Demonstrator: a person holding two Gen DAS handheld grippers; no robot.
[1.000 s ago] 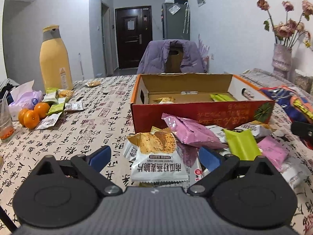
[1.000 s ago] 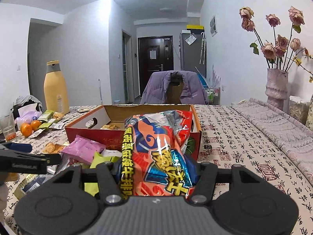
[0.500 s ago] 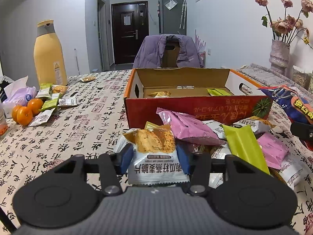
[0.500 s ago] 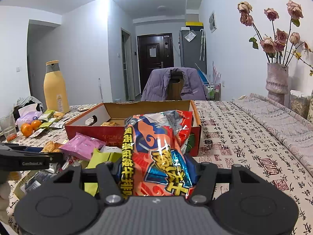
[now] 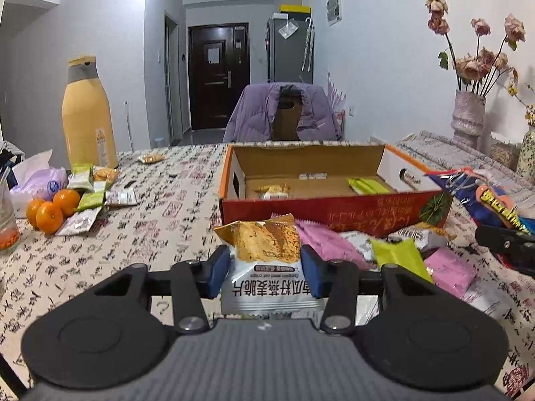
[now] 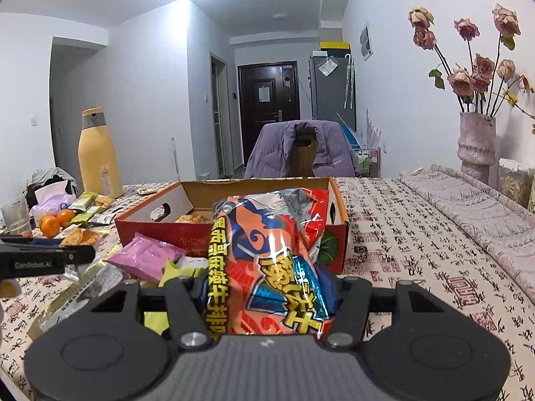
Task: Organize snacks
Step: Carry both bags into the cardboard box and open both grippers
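Note:
My left gripper (image 5: 264,262) is shut on a white and orange oat crisp packet (image 5: 260,240), blue pads pressing both its sides, held just above the snack pile. The pile, with a pink packet (image 5: 321,240) and a green packet (image 5: 398,257), lies in front of the open red cardboard box (image 5: 334,210). Inside the box lie a yellow packet (image 5: 272,192) and a green one (image 5: 366,185). My right gripper (image 6: 267,287) is shut on a big red and blue chip bag (image 6: 267,234), held upright near the box's right corner (image 6: 337,234).
Oranges (image 5: 50,207), small packets (image 5: 90,197) and a glass (image 5: 6,214) sit at the left. A tall yellow bottle (image 5: 88,117) stands behind them. A vase of dried roses (image 5: 468,117) is at the right. A chair with a purple jacket (image 5: 284,113) stands beyond the table.
The left jaws came together on the oat crisp packet and the packet has lifted slightly off the pile. The right gripper and its chip bag kept still.

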